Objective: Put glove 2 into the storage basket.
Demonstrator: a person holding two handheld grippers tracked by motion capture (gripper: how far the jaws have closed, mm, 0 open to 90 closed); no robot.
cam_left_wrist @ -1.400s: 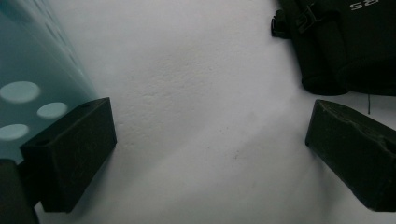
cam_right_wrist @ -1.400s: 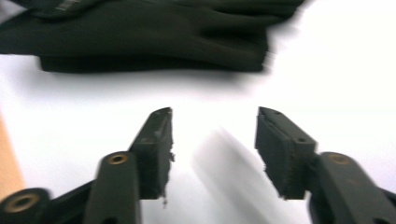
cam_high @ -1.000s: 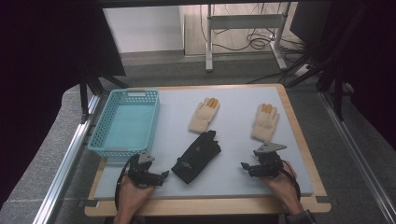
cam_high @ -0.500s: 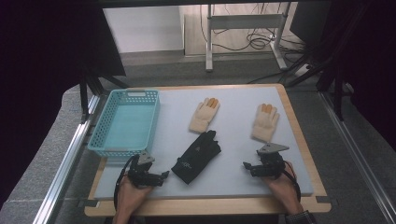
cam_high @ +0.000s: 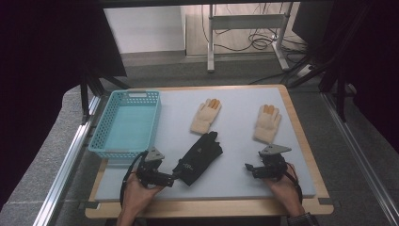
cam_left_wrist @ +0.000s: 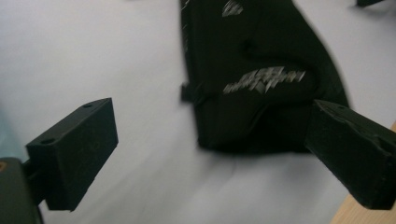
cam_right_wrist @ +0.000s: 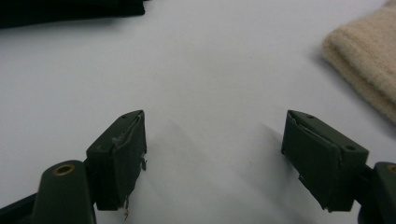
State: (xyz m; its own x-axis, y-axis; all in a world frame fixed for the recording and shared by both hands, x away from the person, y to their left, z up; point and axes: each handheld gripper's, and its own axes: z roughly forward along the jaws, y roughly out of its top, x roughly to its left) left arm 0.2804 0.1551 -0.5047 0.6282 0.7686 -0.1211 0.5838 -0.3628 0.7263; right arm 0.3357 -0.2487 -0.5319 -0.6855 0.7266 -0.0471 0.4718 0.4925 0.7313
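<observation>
The black glove [cam_high: 199,156] is a flat, dark thing with some pale printed lettering on the back, fingers pointing away from the person, cuff end toward the left tool [cam_high: 175,178]. It lies on the pale worktop [cam_high: 235,141] right ahead of that tool, whose jaws have just been opening and stand spread wide, released, with the cuff edge near the right-hand jaw in the left gripper view [cam_left_wrist: 261,88] but nothing pinched between them. That view is pretty blurry, so I can't read the print, and the glove's fingers run off the top of the frame. The right tool [cam_high: 248,167] sits off to the side, well apart from the black glove, jaws also wide and released over bare worktop. A cream knit glove [cam_high: 267,123] lies just beyond it, cut off at the edge of the right gripper view [cam_right_wrist: 369,70]. Another cream glove [cam_high: 205,117] and a light blue basket [cam_high: 109,149] lie farther out from the left tool.
</observation>
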